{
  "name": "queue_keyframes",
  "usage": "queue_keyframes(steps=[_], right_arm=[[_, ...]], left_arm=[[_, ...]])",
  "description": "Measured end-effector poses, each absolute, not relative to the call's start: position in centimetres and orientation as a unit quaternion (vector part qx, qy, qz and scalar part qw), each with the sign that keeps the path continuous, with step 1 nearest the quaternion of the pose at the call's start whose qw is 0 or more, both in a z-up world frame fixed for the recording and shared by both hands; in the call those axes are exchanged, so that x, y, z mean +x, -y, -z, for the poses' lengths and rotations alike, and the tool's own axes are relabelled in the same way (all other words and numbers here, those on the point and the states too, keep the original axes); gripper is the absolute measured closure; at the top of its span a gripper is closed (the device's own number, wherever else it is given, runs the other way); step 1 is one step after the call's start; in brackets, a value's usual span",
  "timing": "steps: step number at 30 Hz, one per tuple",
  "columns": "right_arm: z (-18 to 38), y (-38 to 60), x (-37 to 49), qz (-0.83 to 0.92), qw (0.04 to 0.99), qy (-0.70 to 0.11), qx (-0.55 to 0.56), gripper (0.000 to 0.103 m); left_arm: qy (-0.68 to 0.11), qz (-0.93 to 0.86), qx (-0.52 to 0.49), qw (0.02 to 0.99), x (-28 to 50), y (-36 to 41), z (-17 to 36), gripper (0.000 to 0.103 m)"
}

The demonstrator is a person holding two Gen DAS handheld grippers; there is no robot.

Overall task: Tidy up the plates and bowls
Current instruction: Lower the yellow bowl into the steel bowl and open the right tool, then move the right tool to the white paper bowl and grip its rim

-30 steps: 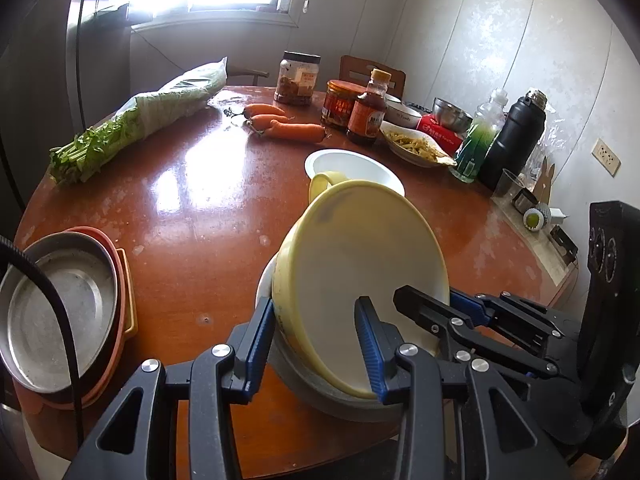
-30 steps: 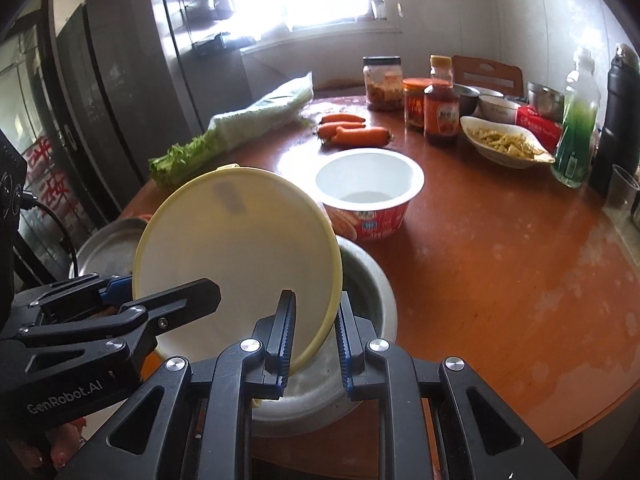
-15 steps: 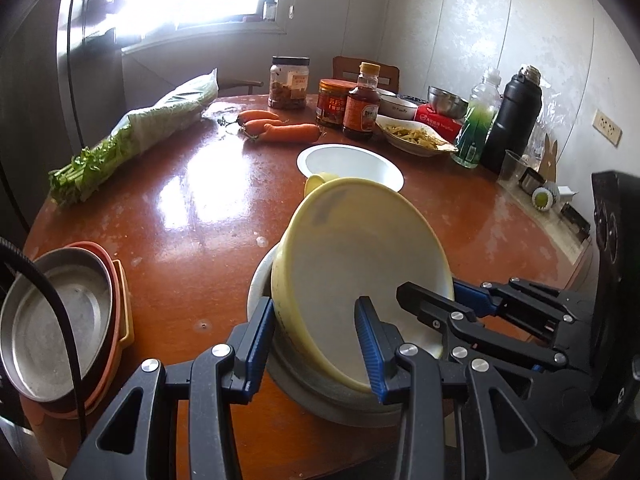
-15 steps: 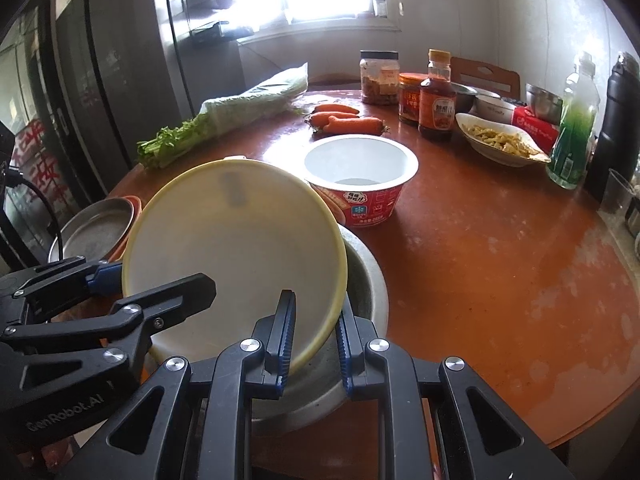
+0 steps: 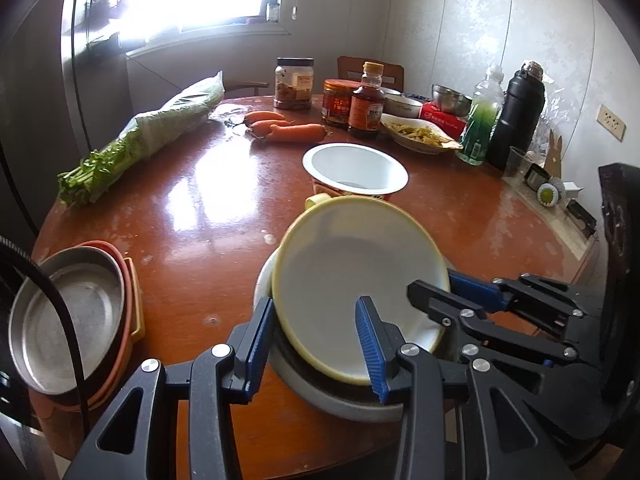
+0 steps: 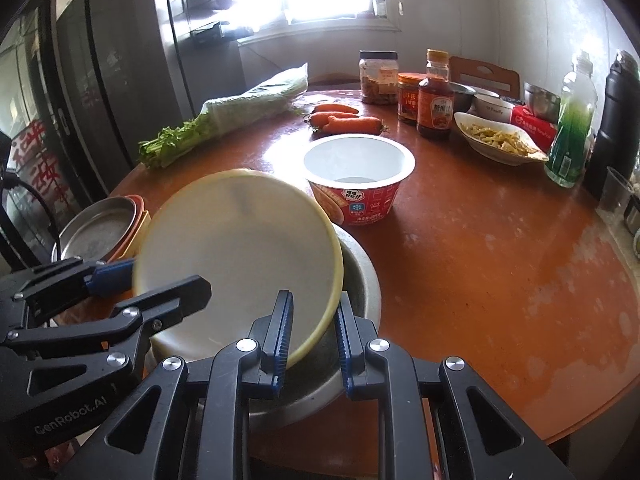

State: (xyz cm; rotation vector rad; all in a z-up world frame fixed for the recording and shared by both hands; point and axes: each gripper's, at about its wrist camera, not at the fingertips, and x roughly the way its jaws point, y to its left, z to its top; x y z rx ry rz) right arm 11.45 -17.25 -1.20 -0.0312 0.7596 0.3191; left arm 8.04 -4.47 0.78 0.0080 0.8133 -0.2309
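On my left wrist view the left gripper (image 5: 316,338) has its blue-padded jaws spread wide, one to each side of the near-left rim of the yellow bowl (image 5: 360,284), and neither pad looks pressed against it. The right gripper (image 6: 310,330) straddles the bowl's near-right rim, one jaw inside and one outside; the inner pad touches the rim, but a gap shows at the outer pad, so I cannot tell whether it is really clamped. The yellow bowl sits tilted in the grey bowl (image 6: 360,276), its far edge raised and its white inside facing me, at the near edge of the round wooden table (image 5: 180,216). Just beyond it stands the red noodle cup (image 6: 358,184), upright, white inside. To the near left, a steel plate (image 5: 64,316) lies nested in an orange dish (image 5: 126,312) at the table's edge. Further off on the left lies a bag of greens (image 5: 144,136); three carrots (image 5: 288,130) lie near the far middle. Along the far right I see a jar (image 5: 293,84), a red tin (image 5: 338,102), a sauce bottle (image 5: 366,102), a dish of food (image 5: 420,134), a green bottle (image 5: 482,120) and a black flask (image 5: 518,116).
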Motion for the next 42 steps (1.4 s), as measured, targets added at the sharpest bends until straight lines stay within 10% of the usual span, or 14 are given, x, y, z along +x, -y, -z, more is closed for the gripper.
queue_keyframes(steps=[42], right_arm=[[-1.5, 22.8, 19.2, -0.144, 0.923, -0.349, 0.074, 0.059]], left_arm=[[-0.403, 0.104, -0.014, 0.909, 18.6, 6.0, -3.6, 0.047]])
